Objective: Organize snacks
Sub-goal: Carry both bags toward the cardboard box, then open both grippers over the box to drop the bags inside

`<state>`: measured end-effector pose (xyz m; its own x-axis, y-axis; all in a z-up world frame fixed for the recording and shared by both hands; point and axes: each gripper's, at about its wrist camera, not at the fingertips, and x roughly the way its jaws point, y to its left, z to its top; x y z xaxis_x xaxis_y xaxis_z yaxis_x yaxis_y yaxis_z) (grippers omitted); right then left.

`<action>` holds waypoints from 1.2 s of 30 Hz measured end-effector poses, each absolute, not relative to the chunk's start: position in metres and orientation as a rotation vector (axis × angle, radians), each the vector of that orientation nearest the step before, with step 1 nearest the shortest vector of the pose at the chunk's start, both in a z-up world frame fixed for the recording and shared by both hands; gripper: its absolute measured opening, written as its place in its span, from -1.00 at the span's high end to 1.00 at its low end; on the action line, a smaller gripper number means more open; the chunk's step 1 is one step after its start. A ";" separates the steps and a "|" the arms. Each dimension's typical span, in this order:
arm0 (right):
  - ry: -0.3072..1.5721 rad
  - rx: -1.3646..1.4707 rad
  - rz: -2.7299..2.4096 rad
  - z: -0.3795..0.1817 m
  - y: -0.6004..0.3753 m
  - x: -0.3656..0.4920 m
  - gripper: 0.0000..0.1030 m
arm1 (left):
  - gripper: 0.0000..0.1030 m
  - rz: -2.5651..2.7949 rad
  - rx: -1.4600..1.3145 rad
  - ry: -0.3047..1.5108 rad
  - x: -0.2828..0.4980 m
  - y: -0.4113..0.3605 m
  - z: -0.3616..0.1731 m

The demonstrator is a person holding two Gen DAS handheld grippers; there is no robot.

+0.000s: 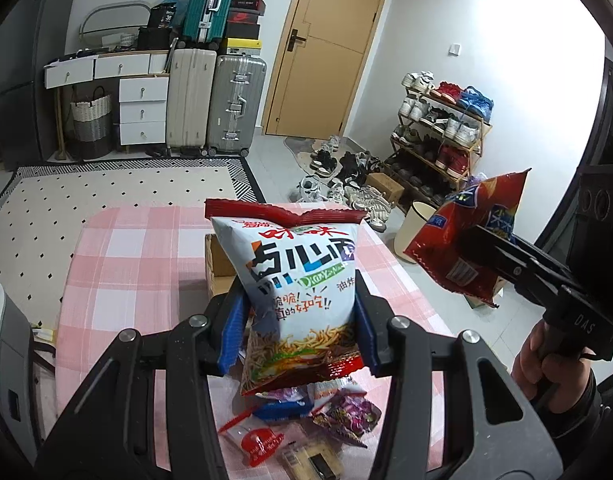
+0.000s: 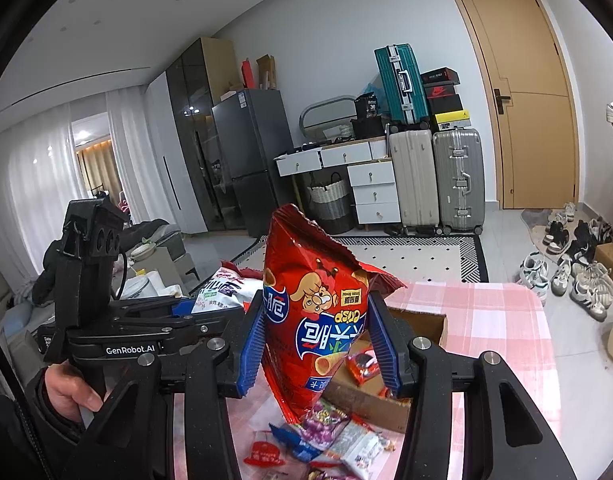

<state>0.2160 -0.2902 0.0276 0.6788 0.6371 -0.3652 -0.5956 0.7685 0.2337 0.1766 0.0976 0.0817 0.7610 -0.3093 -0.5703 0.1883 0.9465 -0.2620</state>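
Note:
My left gripper point(image 1: 300, 316) is shut on a white noodle snack bag point(image 1: 302, 276) with a red top, held upright above the pink checked table point(image 1: 126, 264). My right gripper point(image 2: 322, 344) is shut on a red crisp bag point(image 2: 310, 312), held upside down above the table; it also shows in the left wrist view point(image 1: 462, 236) at the right. The left gripper and its white bag point(image 2: 222, 288) show at the left in the right wrist view. A cardboard box point(image 2: 422, 324) stands on the table behind the bags. Small snack packets point(image 1: 306, 420) lie below.
The table edge drops to a tiled floor with shoes point(image 1: 346, 184) and a shoe rack point(image 1: 438, 132) at the right. A cream bin point(image 1: 414, 232) stands beside the table. Suitcases point(image 1: 214, 104), drawers and a door point(image 1: 326, 48) line the far wall. A patterned rug point(image 1: 106, 188) lies beyond.

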 end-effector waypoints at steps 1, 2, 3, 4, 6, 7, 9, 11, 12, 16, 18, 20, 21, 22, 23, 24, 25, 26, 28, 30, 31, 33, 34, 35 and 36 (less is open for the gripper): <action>0.448 0.101 0.695 0.029 -0.289 0.221 0.06 | 0.15 -0.272 -0.190 0.658 0.184 0.097 0.082; 0.447 0.100 0.693 0.030 -0.288 0.224 0.06 | 0.15 -0.273 -0.186 0.659 0.187 0.097 0.085; 0.448 0.097 0.690 0.030 -0.287 0.227 0.06 | 0.15 -0.271 -0.182 0.662 0.191 0.096 0.085; 0.448 0.097 0.690 0.030 -0.287 0.233 0.06 | 0.15 -0.271 -0.180 0.666 0.197 0.095 0.085; 0.452 0.099 0.684 0.029 -0.286 0.240 0.06 | 0.15 -0.272 -0.177 0.677 0.207 0.092 0.085; 0.455 0.103 0.679 0.029 -0.286 0.244 0.06 | 0.15 -0.272 -0.175 0.679 0.206 0.088 0.084; 0.463 0.104 0.670 0.028 -0.285 0.250 0.06 | 0.15 -0.271 -0.169 0.685 0.217 0.085 0.084; 0.470 0.106 0.662 0.027 -0.285 0.260 0.06 | 0.15 -0.270 -0.166 0.690 0.229 0.084 0.083; 0.473 0.108 0.661 0.026 -0.283 0.262 0.06 | 0.15 -0.268 -0.166 0.692 0.236 0.082 0.082; 0.484 0.109 0.654 0.021 -0.282 0.278 0.06 | 0.15 -0.264 -0.163 0.707 0.259 0.076 0.071; 0.492 0.109 0.650 0.017 -0.279 0.288 0.06 | 0.15 -0.266 -0.163 0.721 0.268 0.072 0.063; 0.503 0.113 0.646 0.010 -0.280 0.297 0.06 | 0.15 -0.267 -0.163 0.734 0.284 0.070 0.055; 0.508 0.114 0.645 0.008 -0.278 0.301 0.06 | 0.15 -0.269 -0.163 0.741 0.290 0.068 0.051; 0.514 0.113 0.641 0.004 -0.276 0.308 0.06 | 0.15 -0.270 -0.166 0.748 0.297 0.069 0.046; 0.523 0.113 0.637 0.002 -0.276 0.315 0.06 | 0.15 -0.270 -0.169 0.754 0.303 0.068 0.043; 0.531 0.114 0.636 -0.002 -0.275 0.320 0.06 | 0.15 -0.270 -0.171 0.761 0.311 0.067 0.038; 0.535 0.115 0.634 -0.006 -0.276 0.324 0.06 | 0.15 -0.270 -0.173 0.768 0.318 0.067 0.032; 0.543 0.116 0.632 -0.011 -0.276 0.329 0.06 | 0.15 -0.273 -0.178 0.778 0.325 0.065 0.027; 0.559 0.117 0.626 -0.020 -0.275 0.340 0.06 | 0.15 -0.274 -0.178 0.796 0.338 0.062 0.013; 0.578 0.115 0.621 -0.030 -0.274 0.349 0.06 | 0.15 -0.274 -0.181 0.813 0.347 0.061 -0.001; 0.583 0.113 0.621 -0.036 -0.275 0.348 0.06 | 0.15 -0.272 -0.184 0.822 0.352 0.062 -0.008; 0.601 0.110 0.618 -0.047 -0.273 0.357 0.06 | 0.15 -0.270 -0.193 0.839 0.368 0.062 -0.020; 0.608 0.110 0.617 -0.052 -0.272 0.361 0.06 | 0.15 -0.268 -0.197 0.846 0.375 0.063 -0.026; 0.617 0.111 0.617 -0.058 -0.270 0.366 0.06 | 0.15 -0.266 -0.201 0.856 0.381 0.063 -0.033; 0.623 0.111 0.617 -0.060 -0.268 0.369 0.06 | 0.15 -0.267 -0.202 0.862 0.385 0.065 -0.039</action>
